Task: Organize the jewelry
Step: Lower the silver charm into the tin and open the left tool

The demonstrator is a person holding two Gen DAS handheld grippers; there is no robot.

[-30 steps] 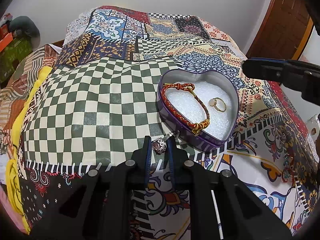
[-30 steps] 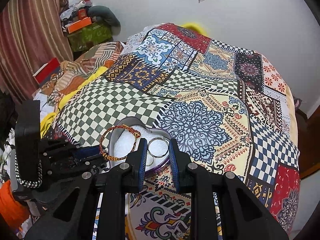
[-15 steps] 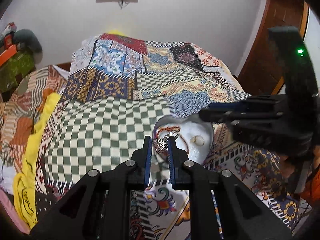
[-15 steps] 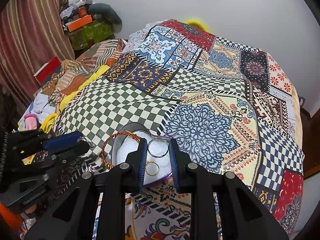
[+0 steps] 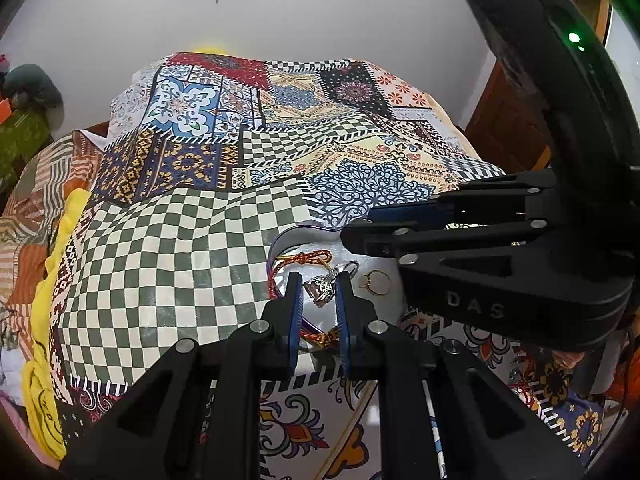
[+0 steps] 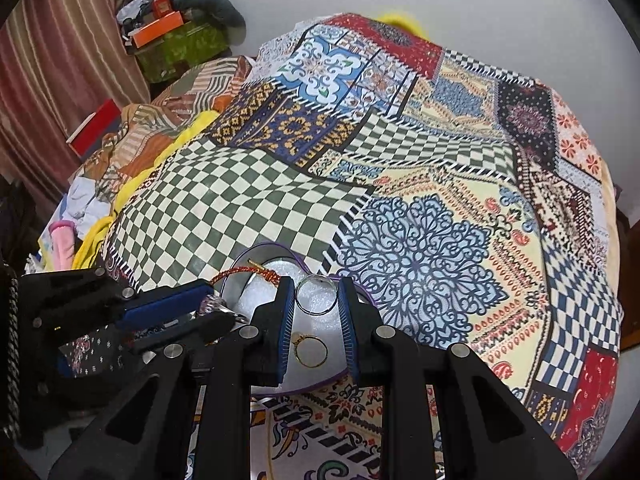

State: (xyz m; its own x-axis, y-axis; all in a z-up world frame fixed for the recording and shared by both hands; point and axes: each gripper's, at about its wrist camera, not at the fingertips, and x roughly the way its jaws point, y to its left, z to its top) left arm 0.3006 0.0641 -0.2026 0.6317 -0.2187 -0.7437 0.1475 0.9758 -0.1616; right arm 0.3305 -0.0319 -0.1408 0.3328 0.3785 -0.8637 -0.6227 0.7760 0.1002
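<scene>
Both grippers now hang over the heart-shaped tin (image 6: 362, 294), where a second ago the left one sat lower beside it. Left gripper (image 5: 319, 292) is clamped on a silver ring with a sparkling stone cluster (image 5: 322, 287); its band tilts up toward the far right, stone nearest the camera. Right gripper (image 6: 318, 300) pinches a plain silver ring (image 6: 316, 295) by its sides, the hoop standing upright and facing the camera. Below them, the purple-walled tin has a white padded floor. Inside lies a thin gold ring (image 6: 311, 350), flat. A red and gold braided bracelet (image 5: 305, 258) drapes over the tin's left rim, partly hidden. Everything rests on a patchwork bedspread (image 6: 416, 240).
</scene>
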